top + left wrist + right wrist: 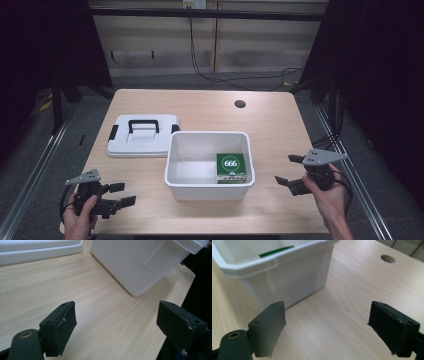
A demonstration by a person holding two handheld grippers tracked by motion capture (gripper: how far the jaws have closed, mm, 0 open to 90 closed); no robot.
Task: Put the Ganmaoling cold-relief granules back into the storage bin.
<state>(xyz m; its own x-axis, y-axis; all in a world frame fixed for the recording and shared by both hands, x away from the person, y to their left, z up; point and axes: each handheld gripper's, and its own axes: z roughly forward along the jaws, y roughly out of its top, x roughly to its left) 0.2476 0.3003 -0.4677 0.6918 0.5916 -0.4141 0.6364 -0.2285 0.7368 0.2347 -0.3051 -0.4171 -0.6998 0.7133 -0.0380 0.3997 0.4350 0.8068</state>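
Observation:
A white plastic bin (pixel 209 187) stands at the table's middle front, and a green box (pixel 231 167) marked 666 lies inside at its right. Behind and to the left, the bin's white lid (pixel 142 145) with a black handle lies flat on the table. My left gripper (pixel 122 194) hovers open at the front left, with nothing between its fingers; the bin's wall (pixel 140 262) and the lid's edge (pixel 37 251) are ahead of it. My right gripper (pixel 289 170) is open and empty to the right of the bin. Its view has the bin's corner (pixel 287 277) and a green strip of the box (pixel 275 251).
A round cable hole (pixel 240 104) (pixel 387 258) is in the tabletop (pixel 280 130) at the back right. Metal rails run along the floor on both sides. Cables hang from the back wall. Bare wood lies between each gripper and the bin.

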